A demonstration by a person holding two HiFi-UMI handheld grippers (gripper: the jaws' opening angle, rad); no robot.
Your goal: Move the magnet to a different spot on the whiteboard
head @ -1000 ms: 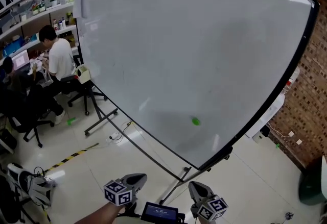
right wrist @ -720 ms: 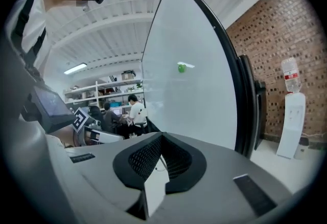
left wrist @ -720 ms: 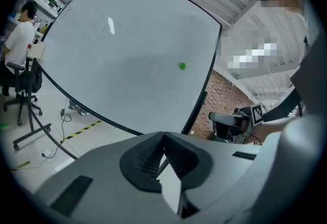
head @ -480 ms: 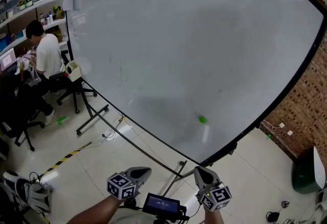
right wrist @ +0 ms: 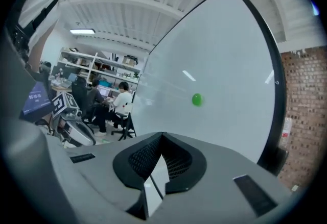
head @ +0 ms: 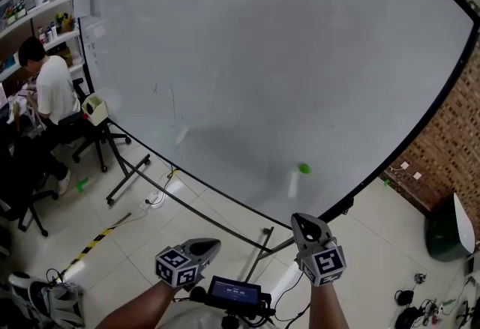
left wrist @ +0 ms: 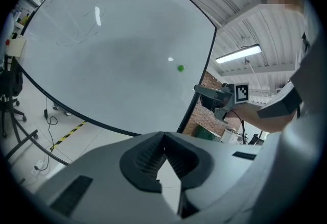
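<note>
A small round green magnet (head: 304, 168) sticks low on the right part of the big whiteboard (head: 262, 58). It also shows in the left gripper view, magnet (left wrist: 180, 68), and in the right gripper view, magnet (right wrist: 196, 99). My right gripper (head: 303, 221) is raised below the magnet, pointing up at it, still well short of the board. Its jaws are shut with nothing between them. My left gripper (head: 213, 244) hangs lower to the left, away from the board, also shut and empty.
The whiteboard stands on a wheeled black frame (head: 131, 174) with a strut (head: 255, 256) near my grippers. A seated person (head: 52, 88) works at desks and shelves at the left. A brick wall (head: 450, 140) rises on the right. Yellow-black tape (head: 94, 241) and cables lie on the floor.
The right gripper has risen and come closer to the magnet. The whole view has shifted, so the board fills more of the frame. The left gripper has stayed low.
</note>
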